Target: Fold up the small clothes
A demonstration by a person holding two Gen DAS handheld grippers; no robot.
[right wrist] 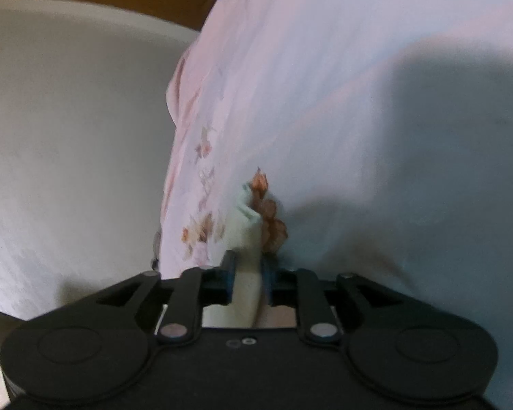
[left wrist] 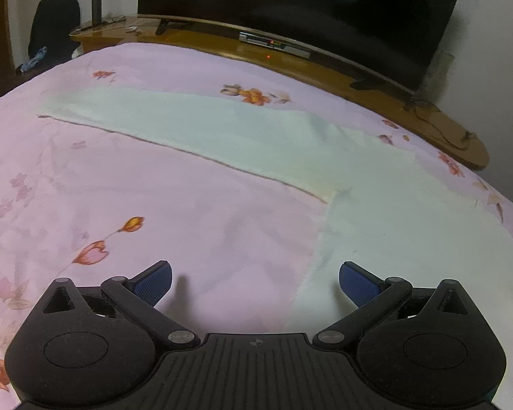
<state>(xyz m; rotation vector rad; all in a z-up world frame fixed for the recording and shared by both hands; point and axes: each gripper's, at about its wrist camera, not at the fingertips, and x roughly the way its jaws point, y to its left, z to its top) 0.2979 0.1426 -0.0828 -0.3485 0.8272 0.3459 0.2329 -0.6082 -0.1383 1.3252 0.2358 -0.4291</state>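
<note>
A pale mint green garment (left wrist: 222, 130) lies spread flat on the pink floral bed cover (left wrist: 137, 188), with one long part running far left and a wider part at the near right. My left gripper (left wrist: 254, 283) is open and empty, low over the garment's near edge. In the right wrist view my right gripper (right wrist: 249, 273) is shut on a bunched edge of the mint garment (right wrist: 244, 215), close above the bed cover (right wrist: 324, 85).
A wooden TV stand (left wrist: 290, 58) with a dark television (left wrist: 290, 3) runs along the far side of the bed. A black chair (left wrist: 55, 20) and a grey bottle (left wrist: 96, 3) stand at the far left. A white floor (right wrist: 68, 136) lies beside the bed.
</note>
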